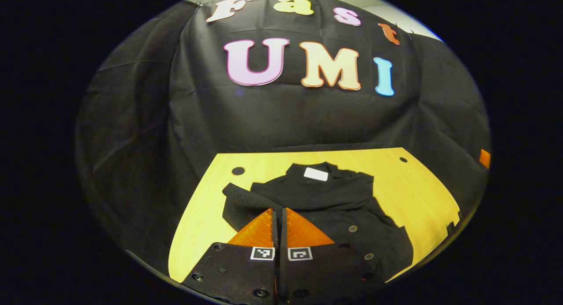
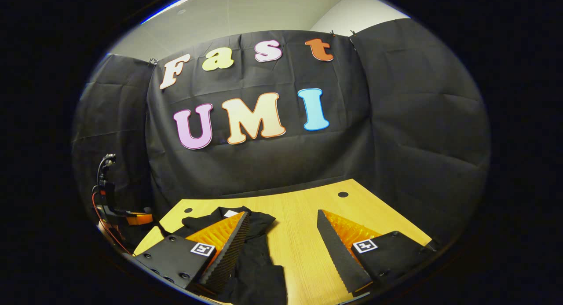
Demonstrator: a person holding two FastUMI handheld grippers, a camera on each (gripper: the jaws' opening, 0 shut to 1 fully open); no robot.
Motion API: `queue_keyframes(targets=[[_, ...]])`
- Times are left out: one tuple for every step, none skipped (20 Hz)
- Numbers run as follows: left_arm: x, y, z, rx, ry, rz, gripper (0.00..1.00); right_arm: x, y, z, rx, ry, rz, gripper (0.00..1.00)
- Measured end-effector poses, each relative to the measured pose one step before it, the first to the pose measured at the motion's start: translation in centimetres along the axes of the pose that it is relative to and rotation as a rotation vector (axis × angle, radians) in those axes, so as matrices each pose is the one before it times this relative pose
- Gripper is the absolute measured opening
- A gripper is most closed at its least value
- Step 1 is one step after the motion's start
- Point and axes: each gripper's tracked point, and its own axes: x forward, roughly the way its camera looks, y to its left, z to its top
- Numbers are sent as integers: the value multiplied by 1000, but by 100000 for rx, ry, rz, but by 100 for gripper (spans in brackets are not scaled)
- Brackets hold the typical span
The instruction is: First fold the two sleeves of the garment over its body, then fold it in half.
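the black garment (image 1: pixel 334 208) lies on the yellow wooden table (image 1: pixel 422 195), collar toward the booth's back wall, with a small white neck label (image 1: pixel 316 174) sewn inside the collar; no writing on the label can be read. a row of round buttons (image 1: pixel 352 229) runs down its front. on the side of the garment away from the buttons, a sleeve (image 1: pixel 239 201) is lifted in a fold above the table.

the left gripper (image 1: pixel 279 217) sits low over the near part of the garment, beside that sleeve, its two fingers pressed together with only a thin slit between them; the fingertips sit at the sleeve's fold, but whether cloth is pinched between them i cannot tell. each finger base carries a small black-and-white square marker (image 1: pixel 262 253).

in the right gripper view the garment (image 2: pixel 250 261) lies at the left part of the table (image 2: pixel 299 212), and the right gripper (image 2: pixel 281 219) hangs above the table with its jaws spread wide and nothing between them; one finger (image 2: pixel 228 243) is over the garment's edge, the other over bare wood well apart from it. square markers sit on these finger bases too.

beyond the garment the table shows bare wood up to its far edge, with a dark round hole (image 1: pixel 238 170) near the far corner past the sleeve and another (image 1: pixel 403 159) at the opposite far corner. past the table's edge on the garment's side, the right gripper view shows a dark stand with red cable (image 2: pixel 105 195) against the black cloth.
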Motion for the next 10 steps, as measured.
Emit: queue_keyframes(targets=[[781,-1172,543,1215,-775,-1988,0,134,-219,-71,-311,277,-166,94],[879,-1169,393,984,-132,-1698,0,192,-237,-103,-209,247,55,94],[768,-1006,385,649,149,-1499,0,124,-179,-74,141,295,50,98],[848,-1162,430,377,-146,-1735,0,96,-62,-180,533,454,868,98],[846,-1110,598,303,-451,-1817,0,80,164,-151,560,457,1548,98],[832,-1210,466,911,-508,-1586,0,181,-128,-129,94,-39,898,98],[906,-1057,411,1789,-360,-1404,0,201,-186,-51,-367,-157,460,98],[847,-912,452,2514,-818,-1315,0,205,-307,-207,-730,278,265,98],[846,-709,526,2330,-720,-745,0,205,-336,-133,-349,485,-199,97],[706,-799,313,1650,-615,-921,0,204,-157,-162,114,809,212,98]])
